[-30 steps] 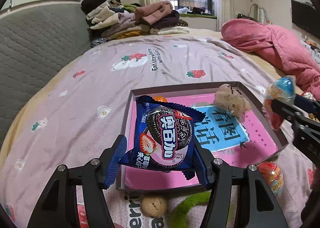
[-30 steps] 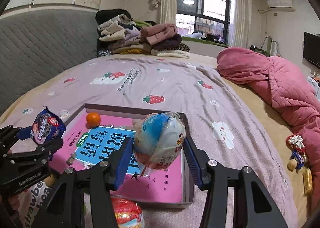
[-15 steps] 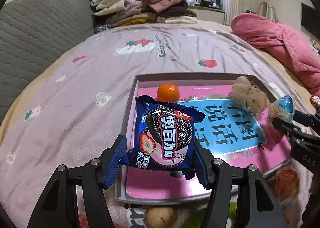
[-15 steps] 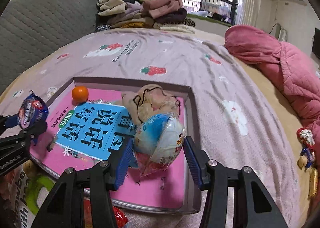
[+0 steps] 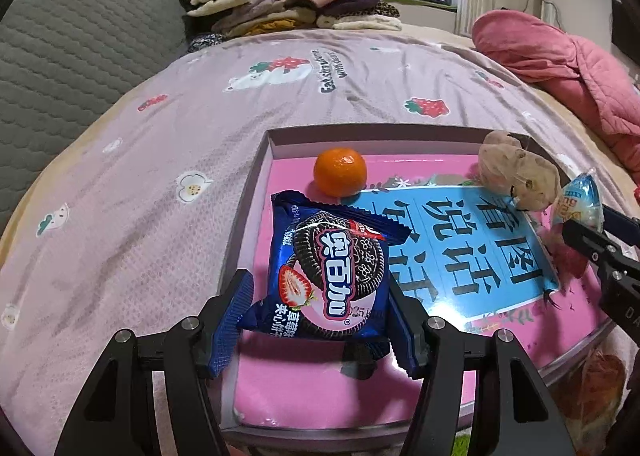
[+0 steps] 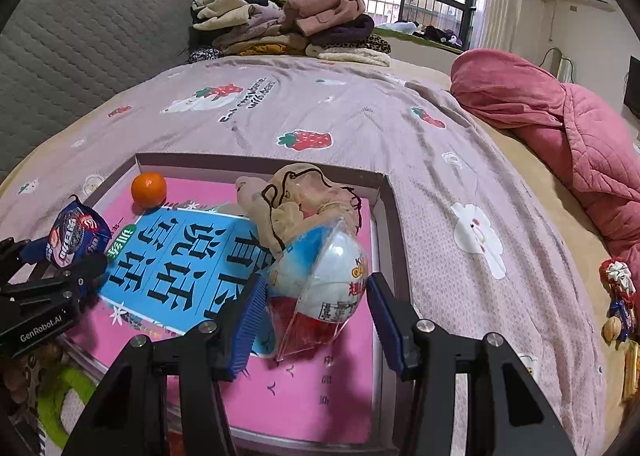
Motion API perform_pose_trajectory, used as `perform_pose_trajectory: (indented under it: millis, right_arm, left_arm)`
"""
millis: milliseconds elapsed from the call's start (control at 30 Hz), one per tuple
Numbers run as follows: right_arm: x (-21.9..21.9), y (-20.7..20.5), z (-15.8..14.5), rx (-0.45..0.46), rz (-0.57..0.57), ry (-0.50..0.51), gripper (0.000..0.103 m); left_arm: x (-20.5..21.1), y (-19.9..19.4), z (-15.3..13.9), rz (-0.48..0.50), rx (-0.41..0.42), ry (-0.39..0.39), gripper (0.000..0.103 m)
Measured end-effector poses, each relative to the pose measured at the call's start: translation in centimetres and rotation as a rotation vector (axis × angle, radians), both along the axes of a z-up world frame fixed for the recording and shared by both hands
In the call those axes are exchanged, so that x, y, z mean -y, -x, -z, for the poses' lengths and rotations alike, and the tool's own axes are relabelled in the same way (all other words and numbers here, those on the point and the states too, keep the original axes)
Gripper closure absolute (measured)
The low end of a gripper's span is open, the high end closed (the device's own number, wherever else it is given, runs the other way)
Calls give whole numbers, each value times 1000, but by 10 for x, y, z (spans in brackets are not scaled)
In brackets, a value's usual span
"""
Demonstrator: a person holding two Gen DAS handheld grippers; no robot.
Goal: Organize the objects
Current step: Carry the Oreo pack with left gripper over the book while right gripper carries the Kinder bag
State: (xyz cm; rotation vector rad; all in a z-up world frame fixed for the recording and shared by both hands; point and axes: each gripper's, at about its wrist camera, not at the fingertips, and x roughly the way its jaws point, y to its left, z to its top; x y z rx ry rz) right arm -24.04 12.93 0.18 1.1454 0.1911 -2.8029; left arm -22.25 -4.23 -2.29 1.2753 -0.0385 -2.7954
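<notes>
My left gripper (image 5: 320, 320) is shut on a blue cookie packet (image 5: 332, 276), held upright just over the near left part of a shallow box (image 5: 256, 192) lined with a pink book (image 5: 460, 256). An orange (image 5: 340, 172) and a beige plush toy (image 5: 520, 176) lie at the box's far side. My right gripper (image 6: 316, 320) is shut on a wrapped toy egg (image 6: 320, 288), low over the book's near right part, in front of the plush toy (image 6: 296, 204). In the right wrist view the left gripper (image 6: 52, 280) with its cookie packet (image 6: 76, 236) shows at the left edge.
The box lies on a bed with a lilac strawberry sheet (image 5: 160, 176). A grey headboard (image 5: 60, 68) stands left, folded clothes (image 5: 288, 0) are piled at the back, and a pink quilt (image 6: 560, 124) lies right. Small trinkets (image 6: 618, 296) and a green ring (image 6: 60, 396) lie beside the box.
Both grippers have come down and forward over the box, each still holding its item. The orange and the plush toy now show closer and lower in the views.
</notes>
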Motion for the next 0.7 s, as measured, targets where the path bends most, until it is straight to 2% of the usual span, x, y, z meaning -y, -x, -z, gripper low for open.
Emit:
perform_pose_trajectory:
  millis: [467,700]
  right_arm:
    - [-5,5,4,3,25,24,48]
    - [-6,6,9,46,32,17,47]
  left_arm:
    - [-1,11,7,1,31,-33,38]
    - [0,7,7,4,42,-44,36]
